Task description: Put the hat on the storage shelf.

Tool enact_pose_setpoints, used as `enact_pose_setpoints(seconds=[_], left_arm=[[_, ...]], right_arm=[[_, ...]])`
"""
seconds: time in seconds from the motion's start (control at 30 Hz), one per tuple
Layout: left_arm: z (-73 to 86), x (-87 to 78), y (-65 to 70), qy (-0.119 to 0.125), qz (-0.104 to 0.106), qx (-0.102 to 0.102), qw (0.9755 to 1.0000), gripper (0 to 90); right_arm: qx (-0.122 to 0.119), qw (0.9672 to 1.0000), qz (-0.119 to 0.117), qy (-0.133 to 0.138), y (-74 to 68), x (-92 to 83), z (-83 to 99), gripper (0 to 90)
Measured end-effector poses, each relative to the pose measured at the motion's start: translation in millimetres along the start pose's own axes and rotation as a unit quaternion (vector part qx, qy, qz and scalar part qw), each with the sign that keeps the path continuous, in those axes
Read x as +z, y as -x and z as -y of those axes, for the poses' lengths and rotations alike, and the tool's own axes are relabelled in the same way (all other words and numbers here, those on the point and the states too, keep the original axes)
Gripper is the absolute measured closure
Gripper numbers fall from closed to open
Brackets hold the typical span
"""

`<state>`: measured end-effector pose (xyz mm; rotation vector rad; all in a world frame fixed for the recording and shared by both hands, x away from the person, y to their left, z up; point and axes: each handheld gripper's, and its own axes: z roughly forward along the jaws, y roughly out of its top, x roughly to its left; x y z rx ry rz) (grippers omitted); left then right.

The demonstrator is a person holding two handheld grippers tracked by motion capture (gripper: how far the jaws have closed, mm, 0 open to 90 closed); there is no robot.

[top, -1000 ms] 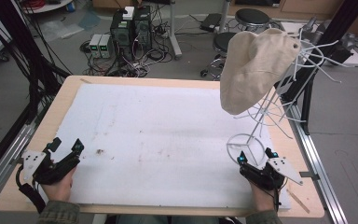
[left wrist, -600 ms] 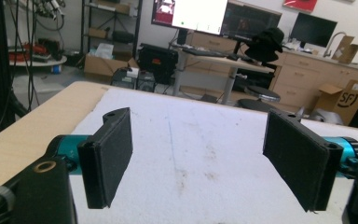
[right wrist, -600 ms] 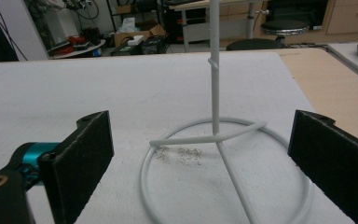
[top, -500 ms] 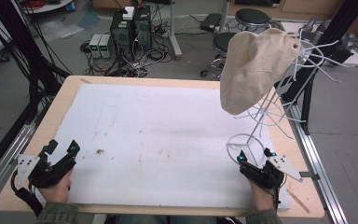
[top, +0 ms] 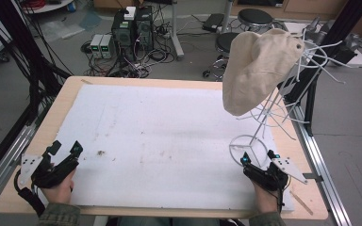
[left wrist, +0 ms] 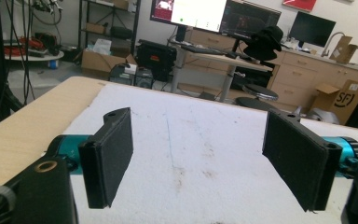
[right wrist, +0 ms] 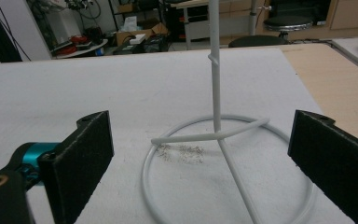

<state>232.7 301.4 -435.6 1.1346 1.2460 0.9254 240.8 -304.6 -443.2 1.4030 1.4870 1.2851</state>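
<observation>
Open white mat (top: 169, 136) from nine through one o'clock, free for passage. Blocked at two o'clock by wire stand (top: 259, 127) with draped beige hat (top: 257, 70); ring base (right wrist: 223, 172) probably touching distance ahead of right gripper (top: 259, 162).

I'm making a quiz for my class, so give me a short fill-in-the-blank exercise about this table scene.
1. The beige hat hangs on a white wire ____.
2. The right tool sits just in front of the stand's round ____.
3. The jaws of both tools stand ____, with nothing between them.
4. The left tool rests near the table's ____ front corner.

Missing words: stand; base; open; left
</observation>
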Motion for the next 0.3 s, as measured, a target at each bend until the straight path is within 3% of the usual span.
enact_pose_setpoints(seconds=[0.07,0.2,0.3], left_arm=[[0.1,0.4,-0.3,-0.004,0.003,-0.004,1.0,24.9],[0.2,0.4,-2.1,0.001,0.018,-0.031,0.9993,25.2],[0.7,0.2,-2.7,-0.004,0.018,-0.03,0.9994,25.2]], right_arm=[[0.001,1.0,0.0,-0.001,0.2,-0.1,0.2,5.7],[0.001,1.0,-0.002,0.0,-0.1,0.2,0.2,5.7],[0.005,1.0,-0.003,-0.001,-0.6,1.0,0.3,5.7]])
